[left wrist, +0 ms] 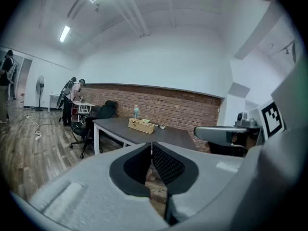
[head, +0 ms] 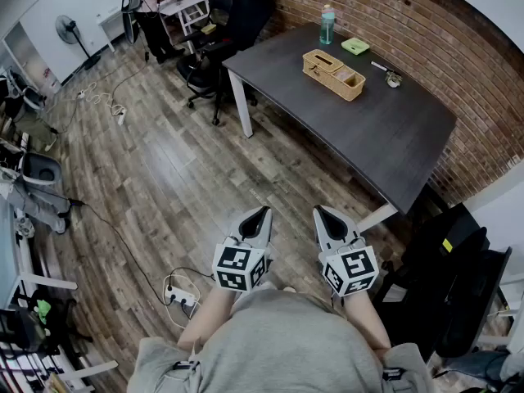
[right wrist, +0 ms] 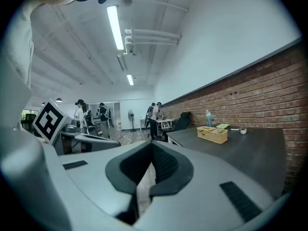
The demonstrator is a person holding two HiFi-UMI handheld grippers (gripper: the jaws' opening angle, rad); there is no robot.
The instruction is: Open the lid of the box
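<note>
A woven tan box (head: pixel 333 74) with a lid on its left half sits on the dark table (head: pixel 377 129) by the brick wall. It shows small in the left gripper view (left wrist: pixel 141 124) and the right gripper view (right wrist: pixel 212 134). Both grippers are held close to the person's body, well short of the table. The left gripper (head: pixel 264 212) is shut with nothing in it (left wrist: pixel 151 146). The right gripper (head: pixel 320 210) is likewise shut and empty (right wrist: pixel 152 144).
A teal bottle (head: pixel 327 24), a green pad (head: pixel 355 46) and a small round item (head: pixel 393 79) lie on the table near the box. Black office chairs (head: pixel 229 31) stand at the table's far end. A power strip (head: pixel 181 295) and cables lie on the wooden floor. People stand at a far desk (right wrist: pixel 155 117).
</note>
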